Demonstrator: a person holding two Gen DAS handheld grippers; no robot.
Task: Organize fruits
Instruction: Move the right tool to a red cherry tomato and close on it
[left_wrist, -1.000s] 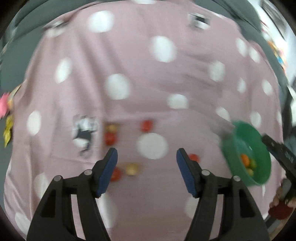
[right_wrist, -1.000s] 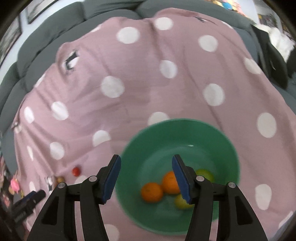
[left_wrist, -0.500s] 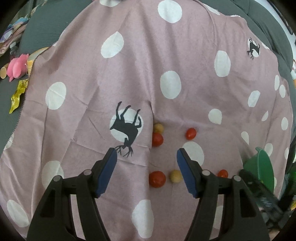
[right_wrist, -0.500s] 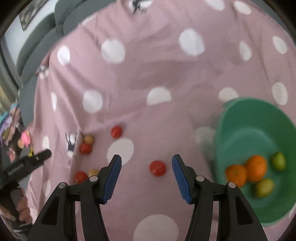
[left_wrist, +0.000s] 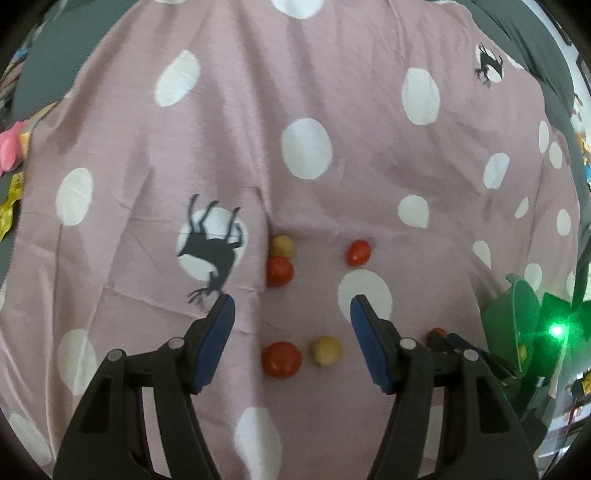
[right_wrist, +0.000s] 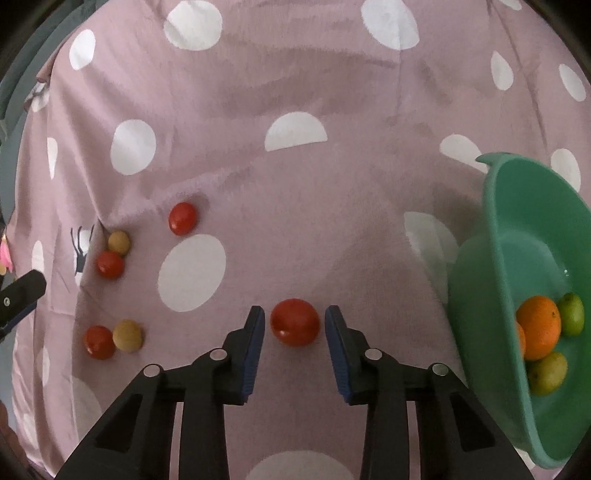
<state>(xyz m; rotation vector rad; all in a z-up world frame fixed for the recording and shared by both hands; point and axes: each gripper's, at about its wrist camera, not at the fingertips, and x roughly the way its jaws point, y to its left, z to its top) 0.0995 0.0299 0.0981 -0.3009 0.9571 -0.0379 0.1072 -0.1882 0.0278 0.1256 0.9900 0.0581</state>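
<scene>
Dotted cloth (right_wrist: 295, 206), green bowl (right_wrist: 495, 236) partly cropped

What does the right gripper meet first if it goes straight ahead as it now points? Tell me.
The right gripper is open, and the red tomato lies on the cloth right between its fingertips, so it would likely meet that first. How high the gripper sits above the cloth is unclear.

Grey sofa (left_wrist: 44, 70); pink polka-dot cloth (left_wrist: 332, 206)
</scene>
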